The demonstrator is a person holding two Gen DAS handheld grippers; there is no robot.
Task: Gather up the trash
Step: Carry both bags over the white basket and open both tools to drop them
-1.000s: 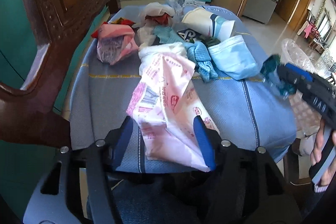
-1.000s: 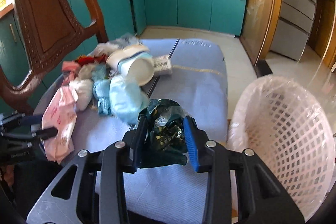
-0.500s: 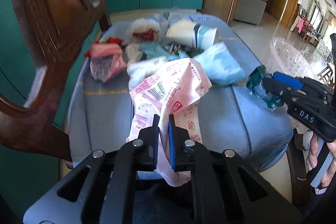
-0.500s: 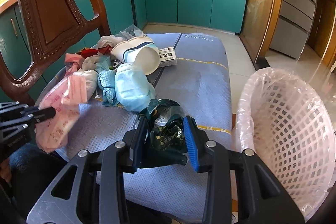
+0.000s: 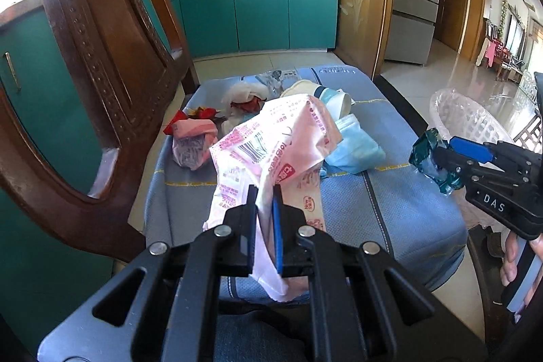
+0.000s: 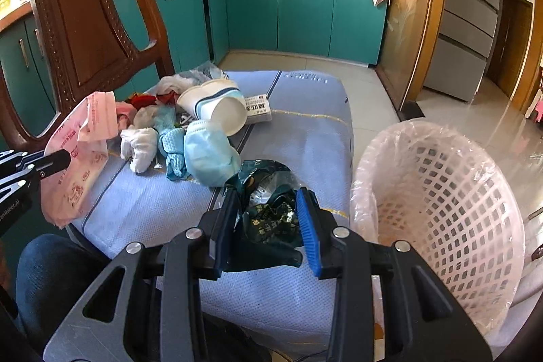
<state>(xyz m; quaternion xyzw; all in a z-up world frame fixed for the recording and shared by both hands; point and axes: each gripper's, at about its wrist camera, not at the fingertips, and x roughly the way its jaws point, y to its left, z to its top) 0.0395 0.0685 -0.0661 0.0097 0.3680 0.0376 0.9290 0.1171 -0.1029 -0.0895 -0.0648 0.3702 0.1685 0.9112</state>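
Note:
My left gripper is shut on a pink and white printed plastic bag and holds it lifted above the blue cushion. The bag also shows at the left of the right wrist view. My right gripper is shut on a crumpled dark green wrapper, held above the cushion's right edge, next to the white mesh basket lined with clear plastic. The right gripper and the wrapper show at the right of the left wrist view.
More trash lies on the cushion: a blue face mask, a white paper cup, a white tissue, a pink wrapper, red scraps. A carved wooden chair back stands left. Teal cabinets are behind.
My left gripper shut on the pink bag and lifted it off the cushion. My right gripper kept hold of the green wrapper and rose a little beside the basket.

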